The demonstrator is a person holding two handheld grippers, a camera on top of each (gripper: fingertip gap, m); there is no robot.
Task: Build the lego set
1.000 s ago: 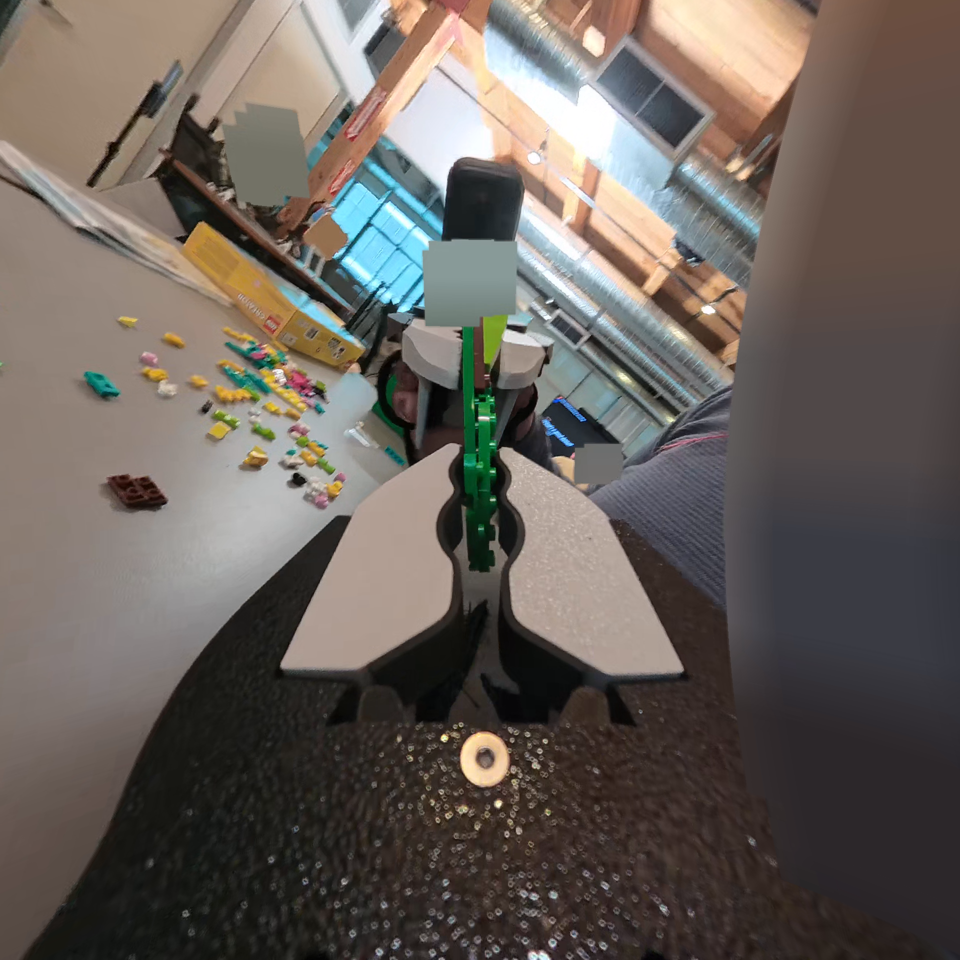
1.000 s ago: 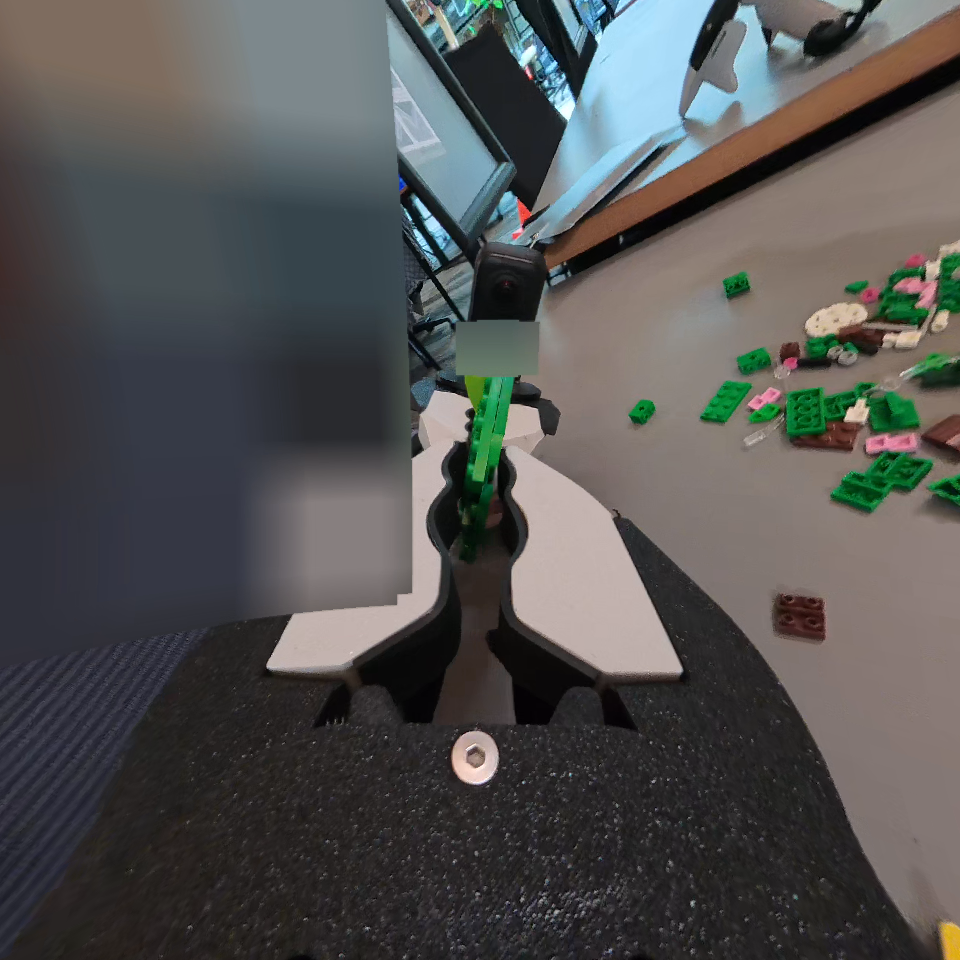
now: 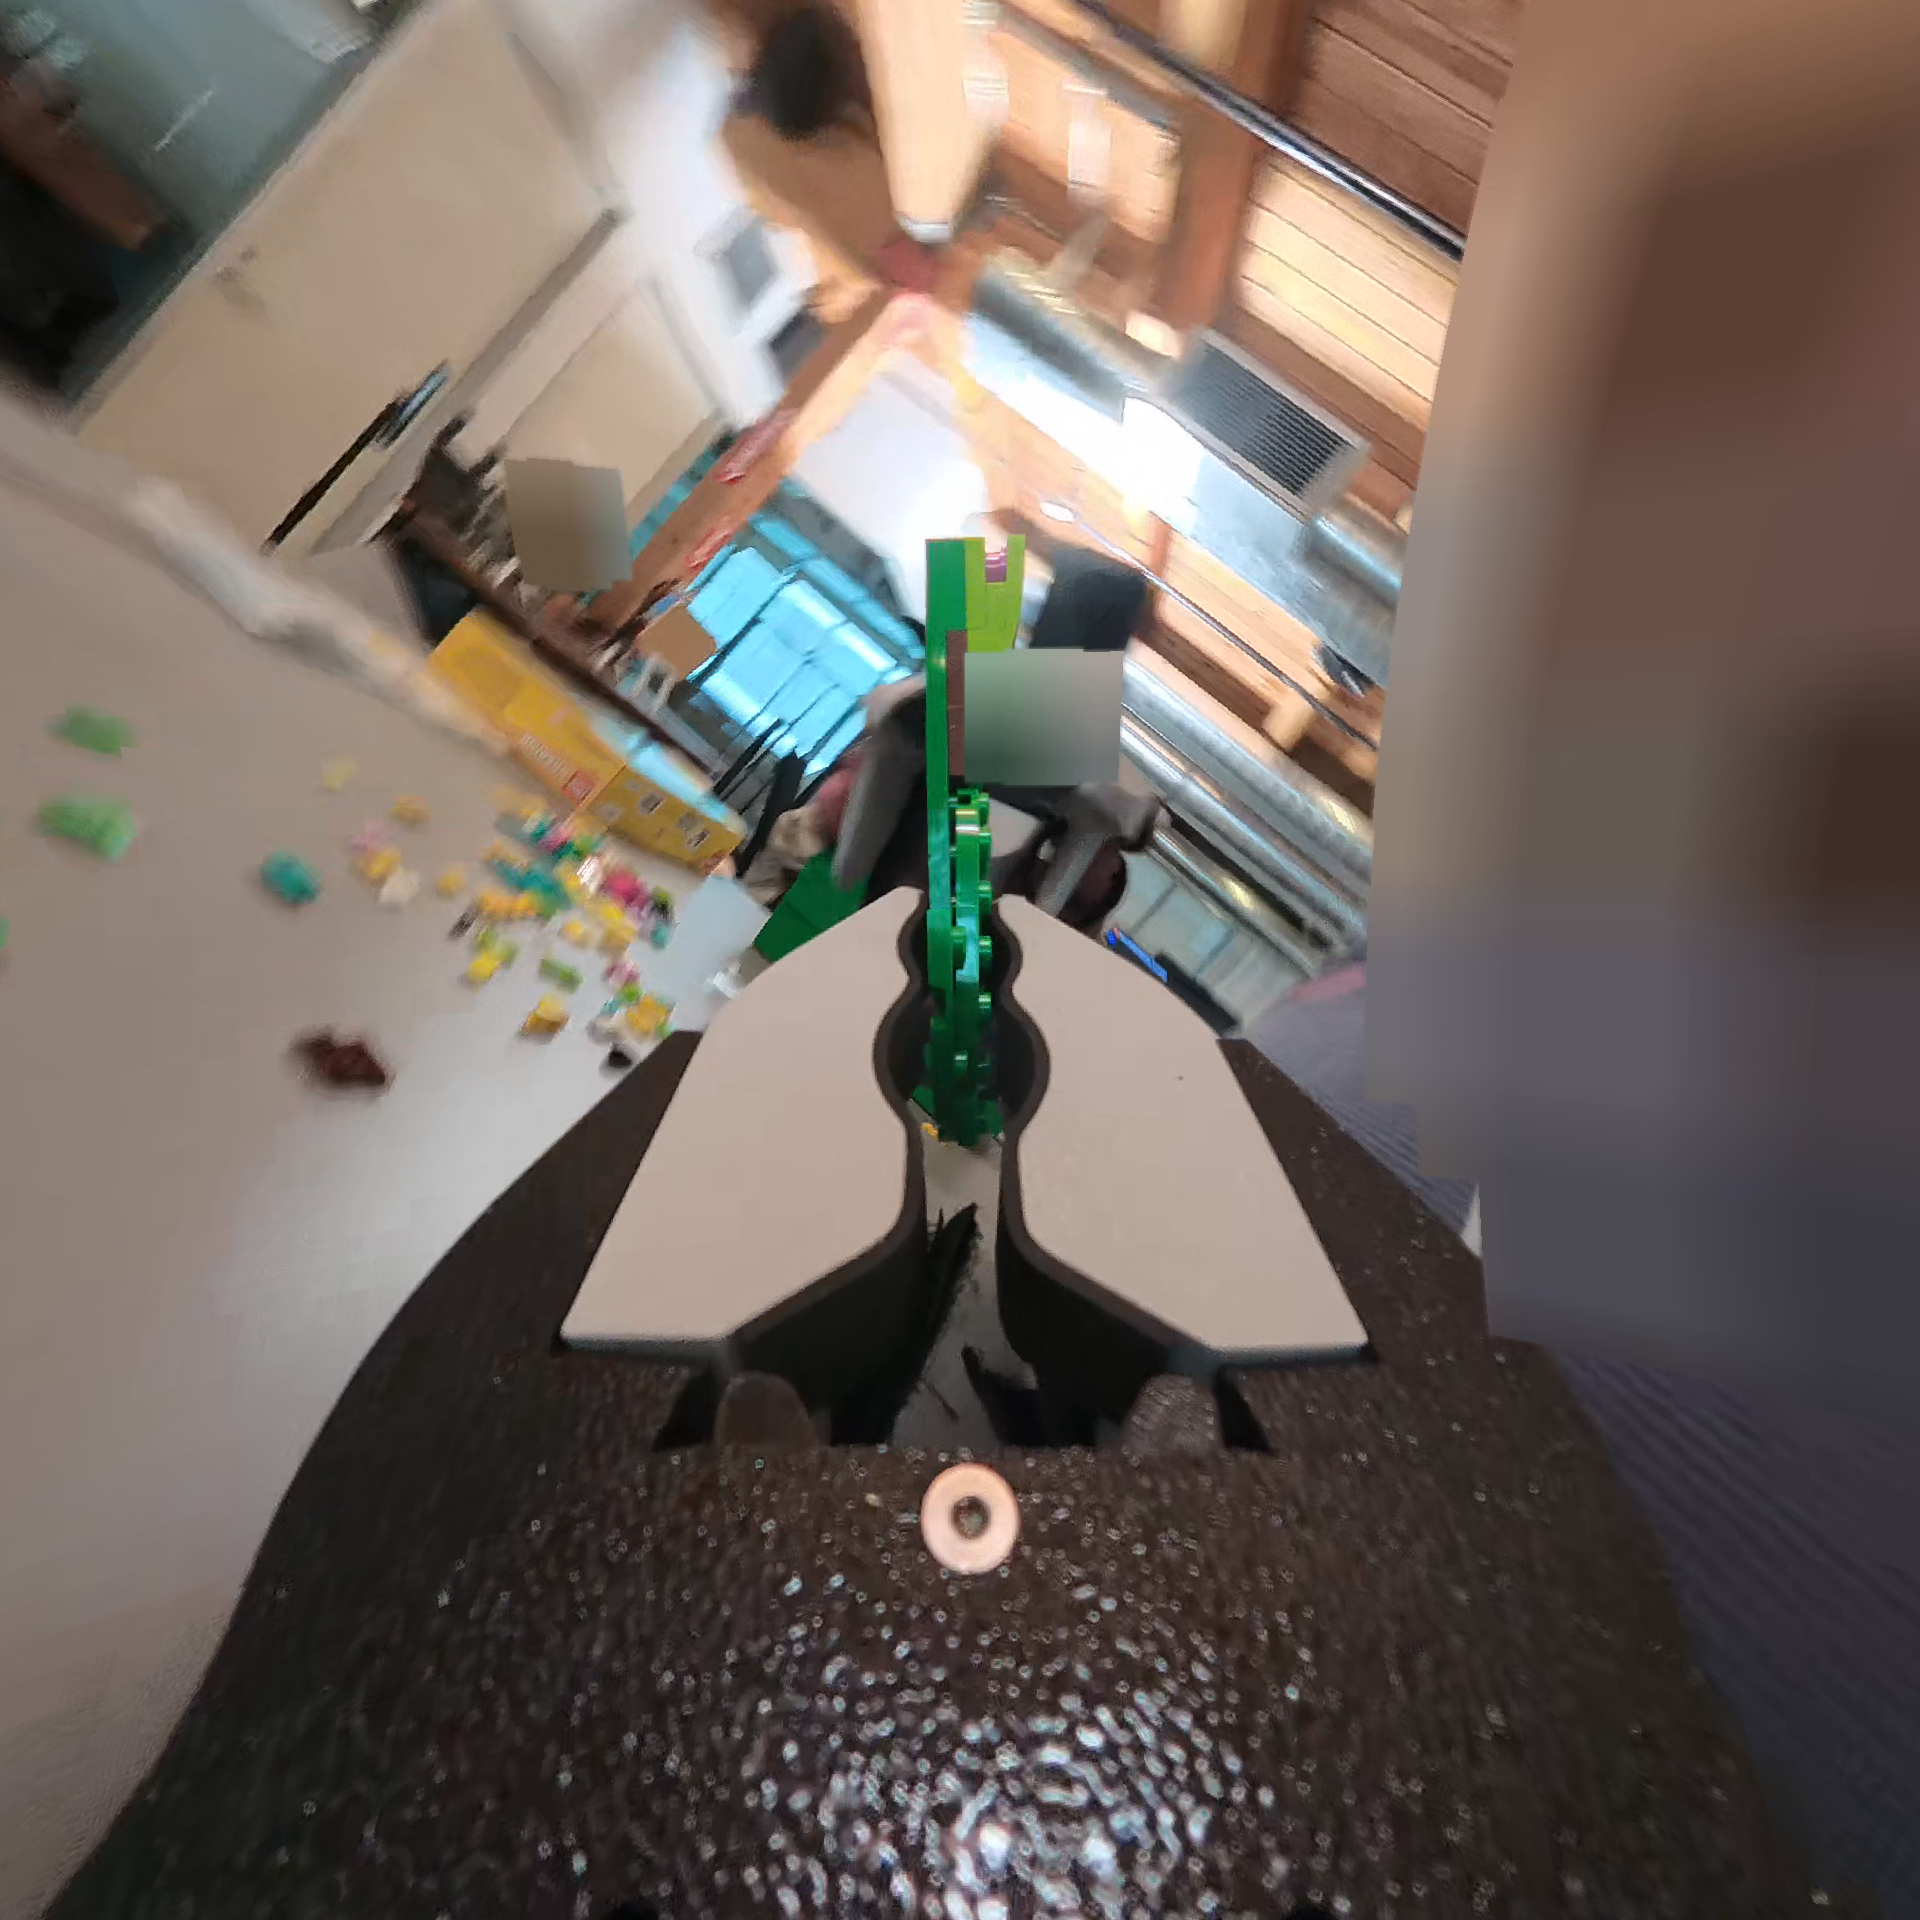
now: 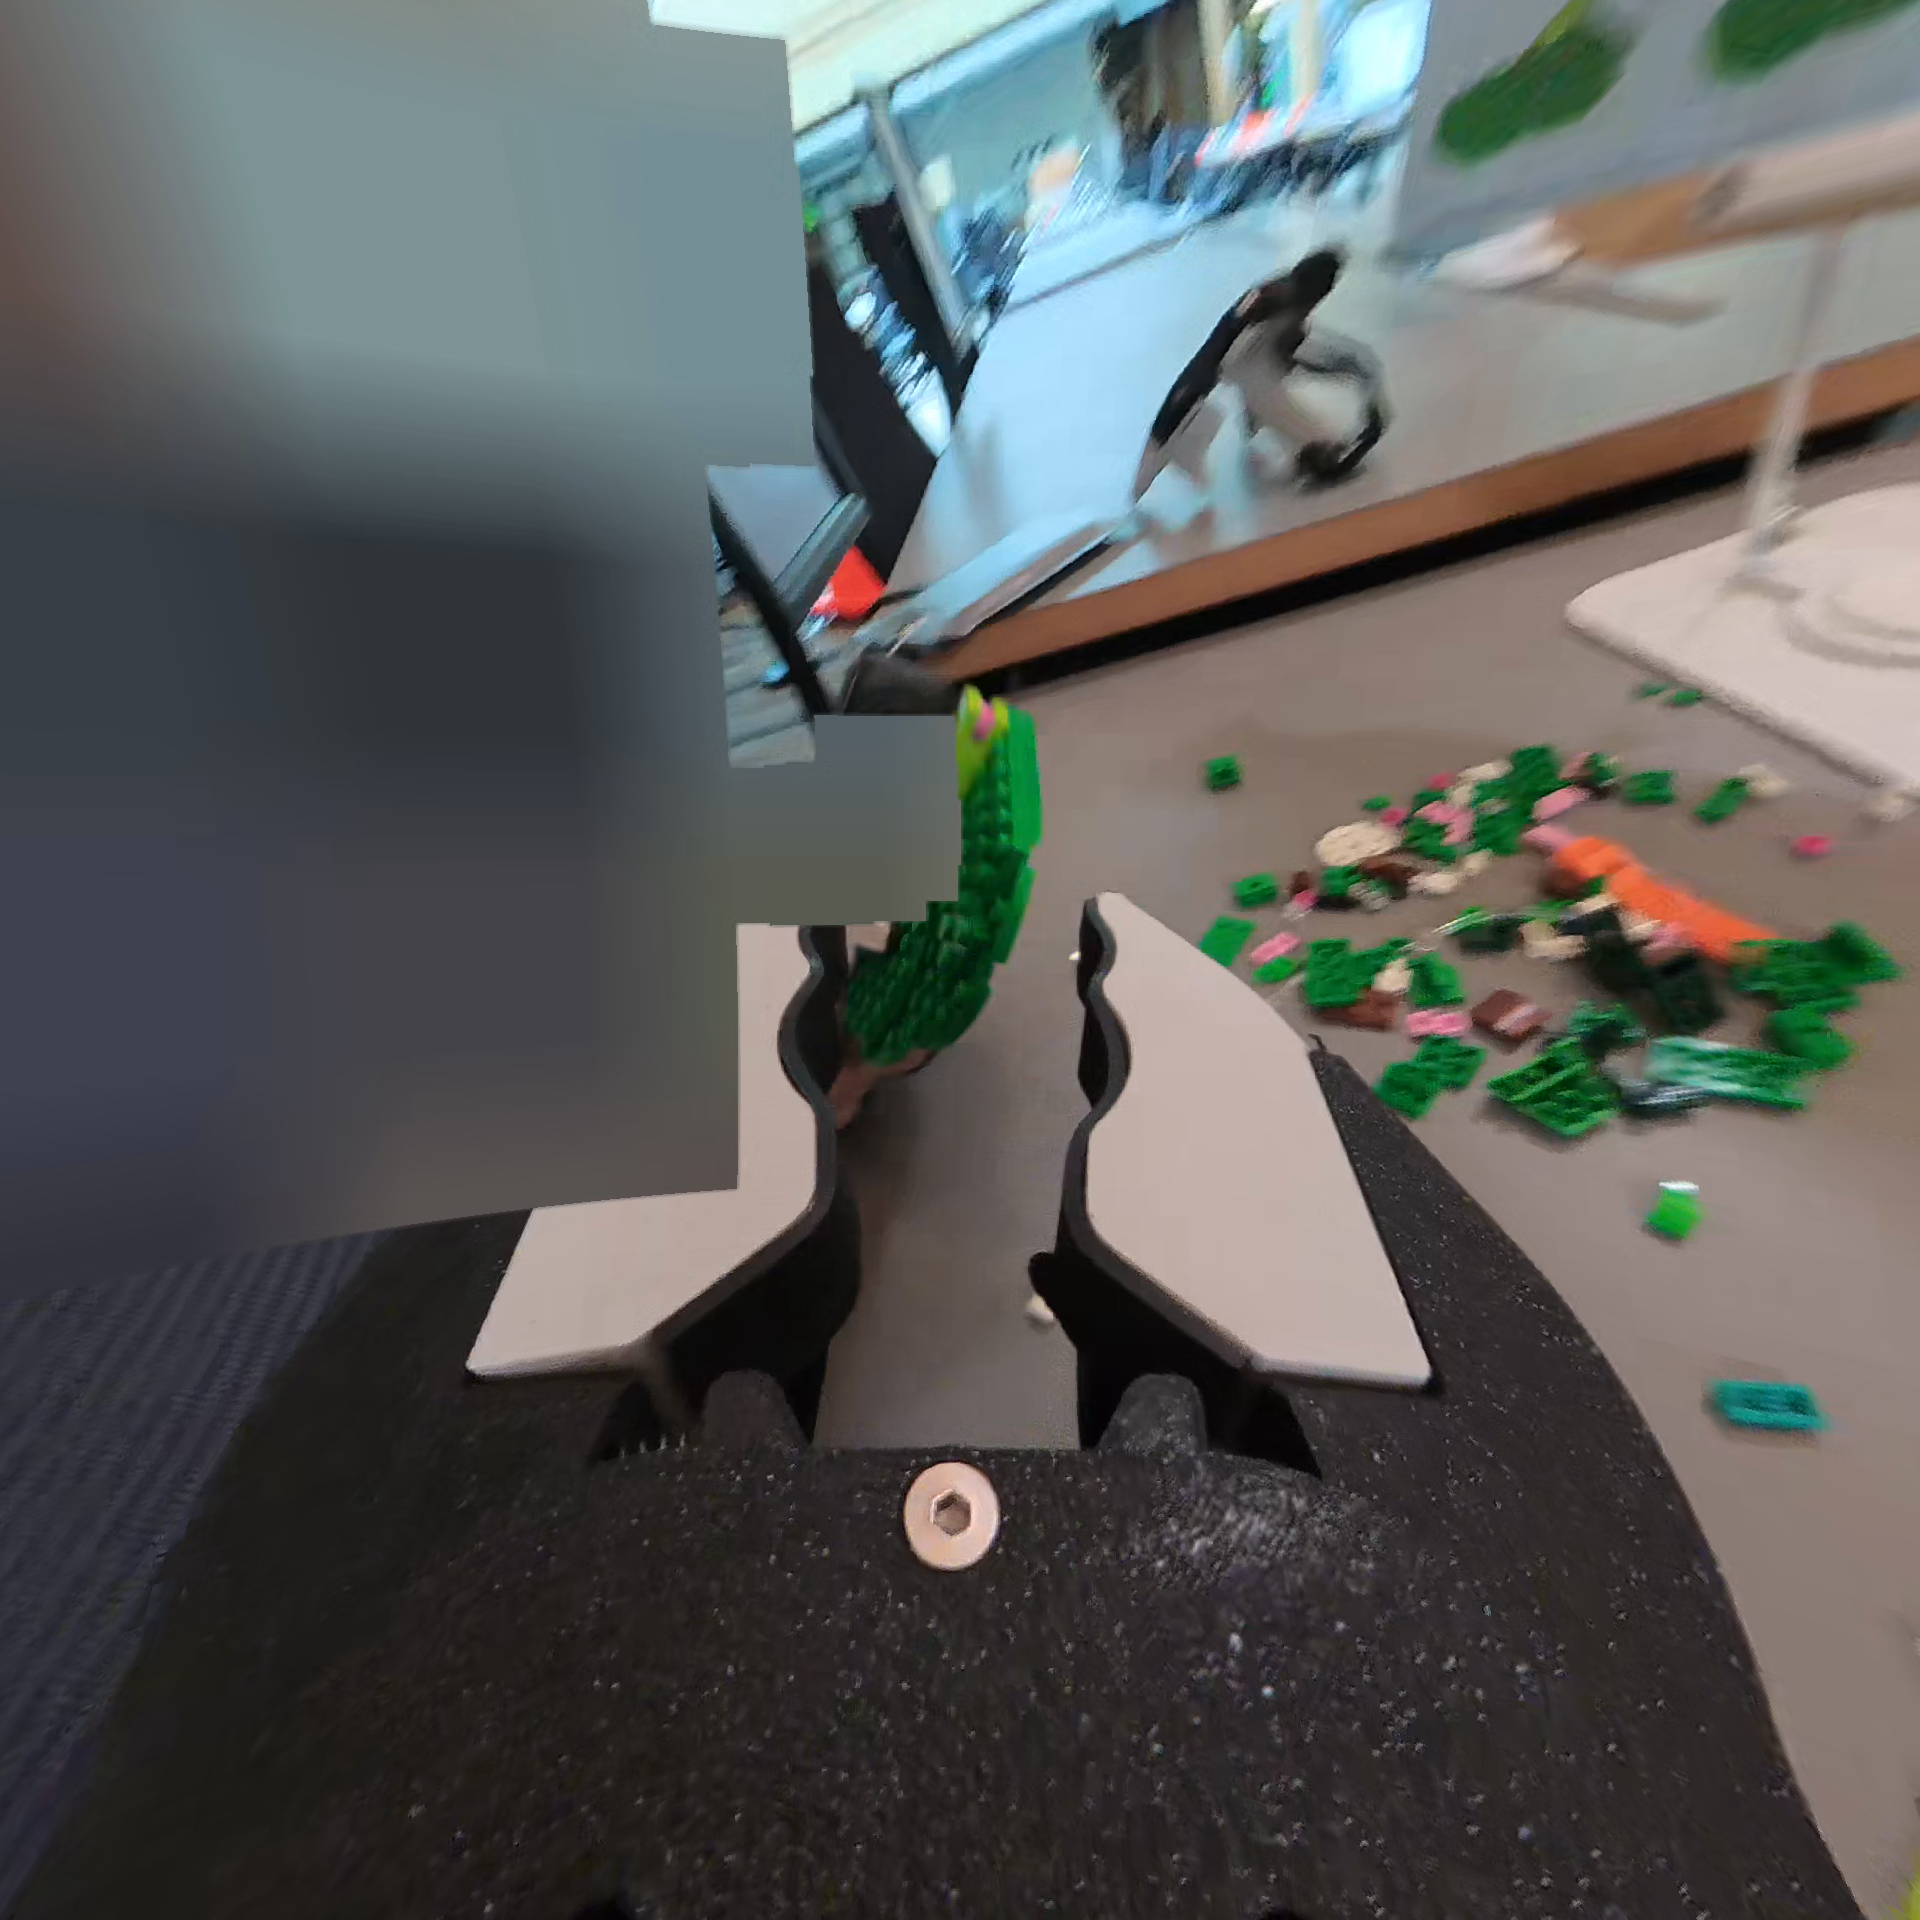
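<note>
Left wrist view shows the grey surface (image 3: 208, 1039) spreading off to the left, with a yellow box (image 3: 582, 748) near its far edge and a scatter of small loose bricks (image 3: 561, 914) in front of the box. The left tool (image 3: 961, 987) is pinched narrow on the green lego assembly (image 3: 956, 935), which stands edge-on, held up off the surface. In the right wrist view, the right tool (image 4: 956, 997) stands wide with nothing gripped; the assembly (image 4: 966, 914) shows just beside its left finger. A large heap of green, pink and brown pieces (image 4: 1558, 956) lies toward the right side of the surface. My reading: one plate section is built, and most parts are still unused, so the set is far from finished.
</note>
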